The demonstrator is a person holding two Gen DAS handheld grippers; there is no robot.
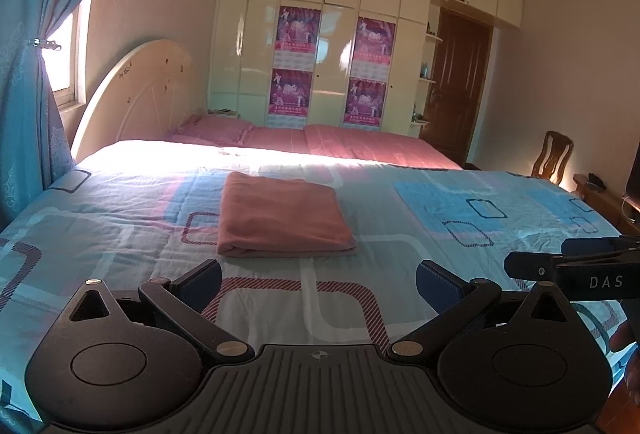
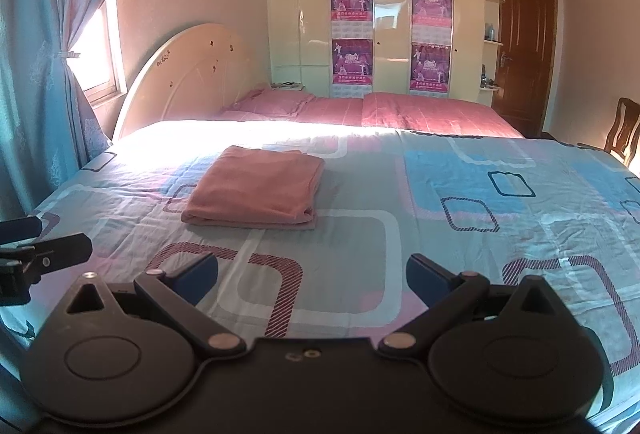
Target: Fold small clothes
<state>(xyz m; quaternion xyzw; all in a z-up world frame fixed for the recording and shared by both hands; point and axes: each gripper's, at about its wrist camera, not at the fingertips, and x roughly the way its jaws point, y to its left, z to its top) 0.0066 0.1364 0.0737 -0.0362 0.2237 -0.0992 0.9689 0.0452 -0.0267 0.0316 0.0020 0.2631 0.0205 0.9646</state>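
A pink garment [image 1: 282, 215] lies folded into a neat rectangle on the patterned blue bedsheet [image 1: 460, 218]; it also shows in the right wrist view [image 2: 258, 189]. My left gripper [image 1: 318, 284] is open and empty, held just short of the garment's near edge. My right gripper [image 2: 312, 276] is open and empty, a little nearer and to the right of the garment. The right gripper's side shows at the right edge of the left wrist view [image 1: 580, 270]; the left gripper's side shows at the left edge of the right wrist view [image 2: 36, 254].
A pink quilt and pillow [image 2: 360, 111] lie at the far side of the bed by a cream headboard [image 2: 188, 73]. A blue curtain [image 1: 28, 73] hangs on the left. A wooden chair [image 1: 552, 155] and a cream wardrobe [image 1: 320, 33] stand beyond the bed.
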